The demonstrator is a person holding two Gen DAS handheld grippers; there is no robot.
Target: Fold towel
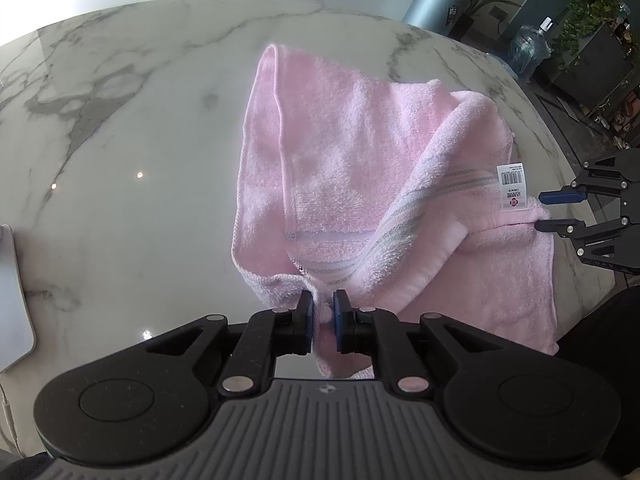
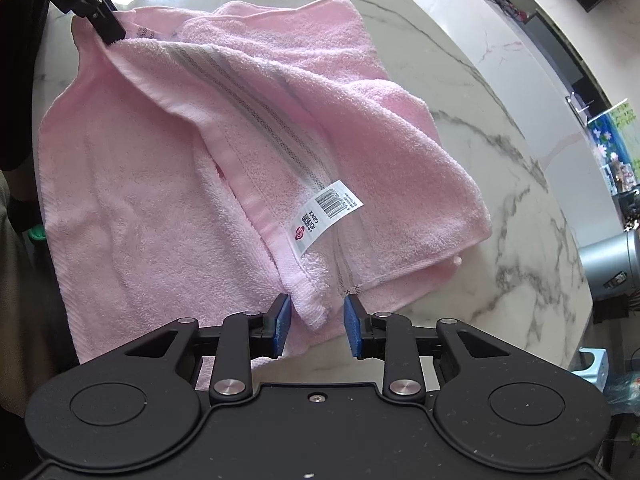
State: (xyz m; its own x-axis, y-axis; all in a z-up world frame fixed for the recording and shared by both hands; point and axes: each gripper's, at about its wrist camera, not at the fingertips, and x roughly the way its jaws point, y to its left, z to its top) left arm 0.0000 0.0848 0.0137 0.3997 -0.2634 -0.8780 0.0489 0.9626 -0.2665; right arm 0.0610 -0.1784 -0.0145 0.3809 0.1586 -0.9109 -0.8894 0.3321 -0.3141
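A pink towel (image 1: 344, 160) with grey stripes and a white barcode label (image 1: 514, 188) lies rumpled and partly folded on the marble table (image 1: 120, 140). My left gripper (image 1: 323, 318) is shut on a bunched corner of the towel at its near edge. It also shows in the right wrist view (image 2: 106, 26), pinching the far left corner. My right gripper (image 2: 317, 328) is open, its blue pads (image 2: 282, 322) on either side of a hemmed towel corner (image 2: 310, 304) below the label (image 2: 326, 216). In the left wrist view the right gripper (image 1: 554, 210) stands open at the towel's right edge.
A white flat object (image 1: 12, 292) lies at the table's left edge. A grey metal bin (image 1: 434, 4), a water bottle (image 1: 528, 50) and potted plants (image 1: 588, 12) stand beyond the table's far right edge. The table edge curves close on the right (image 2: 560, 208).
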